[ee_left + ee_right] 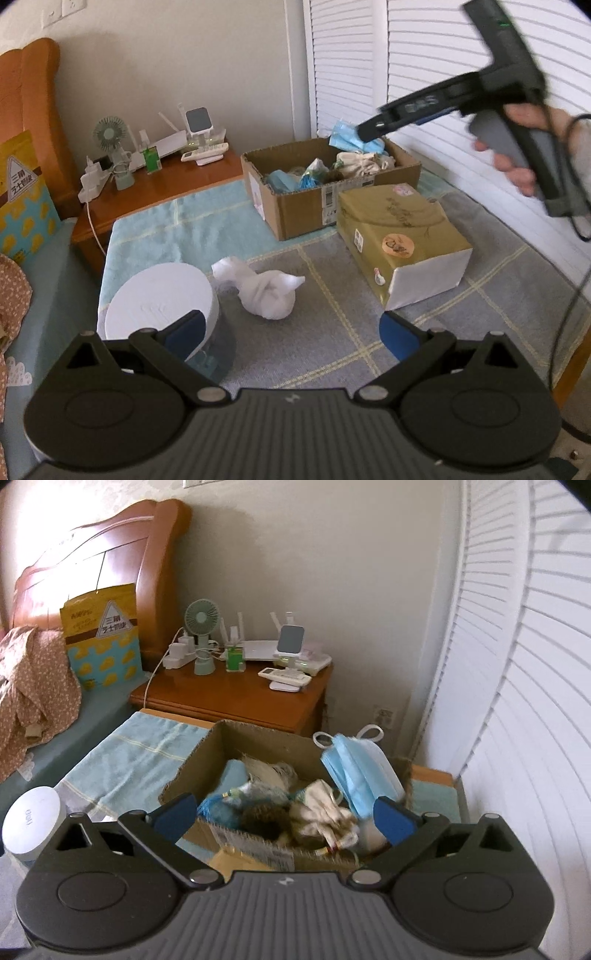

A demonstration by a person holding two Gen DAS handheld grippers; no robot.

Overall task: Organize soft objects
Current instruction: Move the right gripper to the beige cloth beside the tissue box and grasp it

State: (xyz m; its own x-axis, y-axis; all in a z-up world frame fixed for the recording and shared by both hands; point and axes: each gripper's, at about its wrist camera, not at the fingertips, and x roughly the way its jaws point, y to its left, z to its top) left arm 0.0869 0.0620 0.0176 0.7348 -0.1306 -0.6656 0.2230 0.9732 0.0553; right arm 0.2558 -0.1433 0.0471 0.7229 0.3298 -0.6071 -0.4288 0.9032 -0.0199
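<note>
A white knotted cloth [266, 291] lies on the grey checked mat, just ahead of my left gripper [291, 332], which is open with nothing between its fingers. Further back stands a cardboard box [295, 206] holding several soft items. A stack of blue face masks [354, 771] leans upright against the right inner side of the box [192, 760]. My right gripper [286, 816] hovers over the box's near edge, open wide, and no pad presses on the masks. In the left wrist view a hand holds the right gripper [369, 131] above the box beside the masks [345, 136].
A gold wrapped tissue pack [402, 236] lies right of the box. A white round lidded bin [162, 299] stands by my left finger. Behind are a wooden nightstand [236, 694] with a fan and small devices, the bed at left, and louvred doors [517, 701] at right.
</note>
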